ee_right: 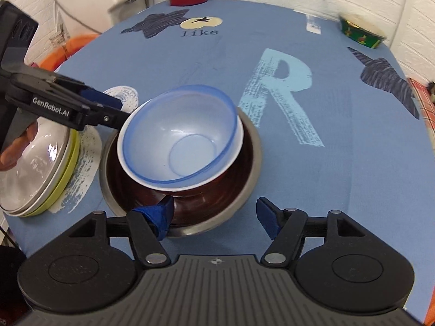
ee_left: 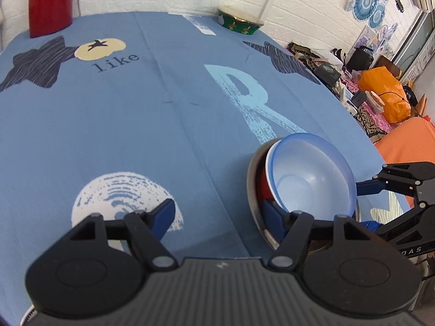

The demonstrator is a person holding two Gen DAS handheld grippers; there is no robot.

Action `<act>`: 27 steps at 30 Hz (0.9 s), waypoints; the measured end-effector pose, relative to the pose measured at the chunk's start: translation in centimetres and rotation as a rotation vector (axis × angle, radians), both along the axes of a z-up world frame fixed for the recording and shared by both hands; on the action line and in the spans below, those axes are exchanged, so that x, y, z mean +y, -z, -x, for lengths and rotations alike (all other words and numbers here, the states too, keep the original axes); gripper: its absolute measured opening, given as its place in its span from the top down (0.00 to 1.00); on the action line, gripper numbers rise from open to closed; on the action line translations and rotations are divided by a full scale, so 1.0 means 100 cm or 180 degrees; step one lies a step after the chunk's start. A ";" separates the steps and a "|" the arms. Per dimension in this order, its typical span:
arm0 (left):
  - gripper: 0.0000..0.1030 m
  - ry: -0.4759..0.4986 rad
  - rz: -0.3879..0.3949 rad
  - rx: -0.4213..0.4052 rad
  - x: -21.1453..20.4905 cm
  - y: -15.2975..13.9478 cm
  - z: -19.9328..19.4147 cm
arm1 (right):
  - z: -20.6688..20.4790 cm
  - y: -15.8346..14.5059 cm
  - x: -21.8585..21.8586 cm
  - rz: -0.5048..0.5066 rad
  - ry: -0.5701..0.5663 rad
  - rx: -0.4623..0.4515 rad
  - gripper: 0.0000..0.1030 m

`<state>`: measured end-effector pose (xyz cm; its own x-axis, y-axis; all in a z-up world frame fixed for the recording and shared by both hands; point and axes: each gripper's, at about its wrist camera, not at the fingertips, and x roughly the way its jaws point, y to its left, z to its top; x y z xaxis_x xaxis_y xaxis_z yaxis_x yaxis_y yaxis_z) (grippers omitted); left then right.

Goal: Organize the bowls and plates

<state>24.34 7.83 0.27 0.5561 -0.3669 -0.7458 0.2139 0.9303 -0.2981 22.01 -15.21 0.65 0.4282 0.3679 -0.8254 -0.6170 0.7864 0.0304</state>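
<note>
Two hand-held grippers work over a round table draped in a blue printed cloth. Nearest the right wrist camera, the right gripper has its fingers spread wide, empty, the left finger over the near rim of a steel bowl. Nested in that bowl sits a dark red bowl, then a white one, and on top a translucent blue bowl, tilted. In the left wrist view the same stack lies at the table's near right, the blue bowl leaning inside the steel bowl. The left gripper is also spread and empty, one finger at the stack's rim, the other over a white shell print. Just left of the stack in the right view, a pile of plates rests, a silvery one above a lime one. At the far edge stand a green patterned bowl and a red jug.
</note>
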 end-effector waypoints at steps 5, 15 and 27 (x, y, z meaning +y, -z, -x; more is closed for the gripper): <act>0.33 0.0029 -0.0049 -0.0020 -0.003 -0.001 -0.002 | -0.002 0.000 0.009 0.0079 -0.0173 0.0012 0.47; 0.57 0.0290 0.0042 0.0108 -0.014 -0.001 -0.003 | -0.009 0.004 0.003 -0.0195 0.0049 0.0292 0.56; 0.92 0.0499 -0.0105 0.0065 -0.031 -0.007 0.010 | 0.001 0.001 0.006 -0.0216 0.0044 0.0240 0.59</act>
<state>23.33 4.74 1.02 0.4785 -0.4231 -0.7694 0.3514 0.8953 -0.2738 21.95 -14.62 0.59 0.3711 0.4184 -0.8290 -0.6001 0.7894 0.1298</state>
